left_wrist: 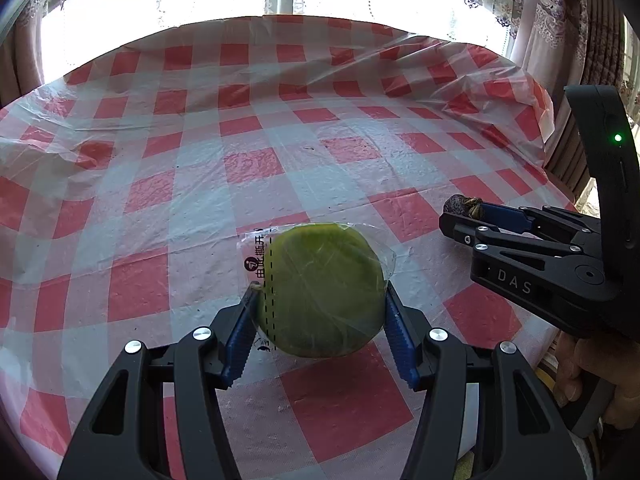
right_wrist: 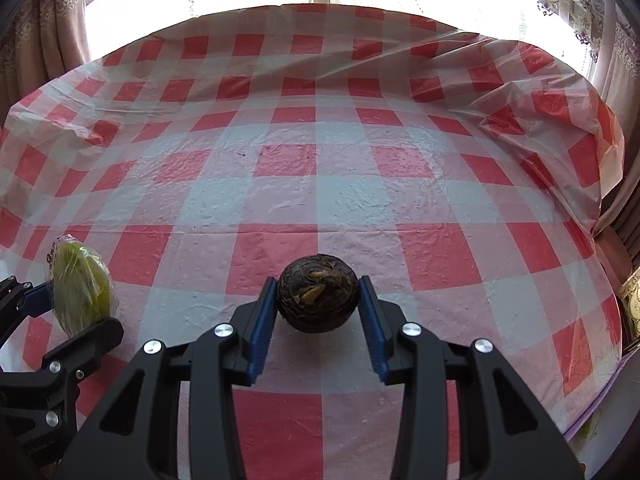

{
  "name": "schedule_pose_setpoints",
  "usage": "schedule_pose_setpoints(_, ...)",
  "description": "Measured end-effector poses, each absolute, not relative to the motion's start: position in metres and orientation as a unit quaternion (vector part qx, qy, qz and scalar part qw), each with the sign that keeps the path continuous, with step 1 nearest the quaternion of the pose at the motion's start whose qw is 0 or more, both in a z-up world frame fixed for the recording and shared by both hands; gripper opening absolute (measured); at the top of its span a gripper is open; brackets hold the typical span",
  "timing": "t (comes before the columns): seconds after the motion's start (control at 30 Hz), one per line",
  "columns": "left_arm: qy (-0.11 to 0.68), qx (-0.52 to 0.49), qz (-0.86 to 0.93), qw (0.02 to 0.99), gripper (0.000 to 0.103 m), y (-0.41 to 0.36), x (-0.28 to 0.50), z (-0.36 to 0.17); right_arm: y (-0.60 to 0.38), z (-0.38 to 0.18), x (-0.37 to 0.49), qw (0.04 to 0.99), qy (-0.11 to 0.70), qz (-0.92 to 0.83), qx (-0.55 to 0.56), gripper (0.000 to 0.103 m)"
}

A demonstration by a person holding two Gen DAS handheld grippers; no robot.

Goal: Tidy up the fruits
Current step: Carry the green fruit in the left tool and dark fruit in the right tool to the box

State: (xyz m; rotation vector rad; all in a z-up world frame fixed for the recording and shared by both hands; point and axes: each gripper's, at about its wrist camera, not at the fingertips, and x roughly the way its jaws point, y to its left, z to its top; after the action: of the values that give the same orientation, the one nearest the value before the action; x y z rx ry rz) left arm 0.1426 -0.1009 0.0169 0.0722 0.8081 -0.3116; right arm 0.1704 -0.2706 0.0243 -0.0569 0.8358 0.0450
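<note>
Two fruits, both gripped near the table's front edge: left gripper [left_wrist: 320, 312] clamps a bagged green fruit [left_wrist: 324, 288]; right gripper [right_wrist: 318, 300] is closed on a dark wrinkled fruit [right_wrist: 318, 298]. Checked cloth [right_wrist: 320, 184] beyond lies bare to its crumpled far-right edge.

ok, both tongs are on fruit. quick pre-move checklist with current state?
1. Left tongs shut on the wrapped green fruit, a pad on each side: ok.
2. Right tongs shut on the dark round fruit: ok. In the left view it sits at the very tips, so the hold may be shallow.
3. Green fruit clear of the checked tablecloth: cannot tell.
4. Dark fruit clear of the cloth: cannot tell.
5. Gap between the two tongs: ok, they are apart.
6. A bowl or tray to put the fruit in: not ok, none in either view.
</note>
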Motion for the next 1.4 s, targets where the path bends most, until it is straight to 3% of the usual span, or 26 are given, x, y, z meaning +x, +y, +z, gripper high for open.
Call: schedule_pose_setpoints(1.4, 0.372, 0.111, -0.192, 0.901, 0.057, -0.132, 0.111, 0.044, -0.314, 0.052, 0.069, 0.917, 0.399, 0.03, -0.008, 0.041)
